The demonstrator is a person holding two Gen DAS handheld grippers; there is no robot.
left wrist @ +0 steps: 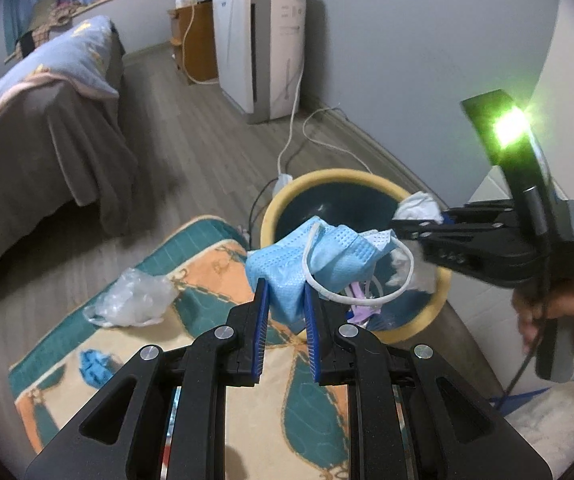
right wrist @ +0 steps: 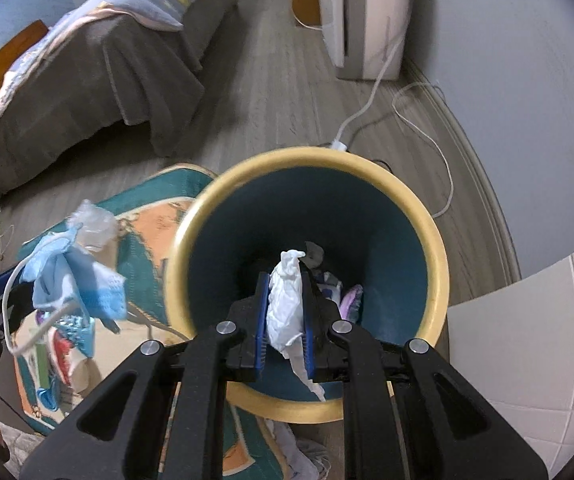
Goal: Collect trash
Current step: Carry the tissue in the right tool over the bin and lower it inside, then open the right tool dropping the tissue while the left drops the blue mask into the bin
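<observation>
The left gripper is closed on a crumpled pale-blue face mask, its blue pads pinching the pleated fabric. The mask's white ear loop hangs free toward 3 o'clock. The mask is held in the air at the near left edge of the bin, a round bin with a yellow rim and dark teal inside.

The right gripper is clamped on a wad of white tissue, twisted at the top with a ragged tail hanging below the pads. It is held over the mouth of the bin; purple and white scraps lie at the bottom, at 3 o'clock from the tissue.

In the left wrist view the right gripper shows at 3 o'clock, with a green light glowing on top of it.

Under the left gripper lies a rug patterned in teal, orange and cream. On it, at 9 o'clock from the mask, sits a crumpled clear plastic bag, and at 8 o'clock a small blue scrap.

The floor is grey wood plank. A bed with a grey cover stands at 10 o'clock, a white appliance against the pale wall at 12 o'clock, and a white cable trails across the floor behind the bin.
</observation>
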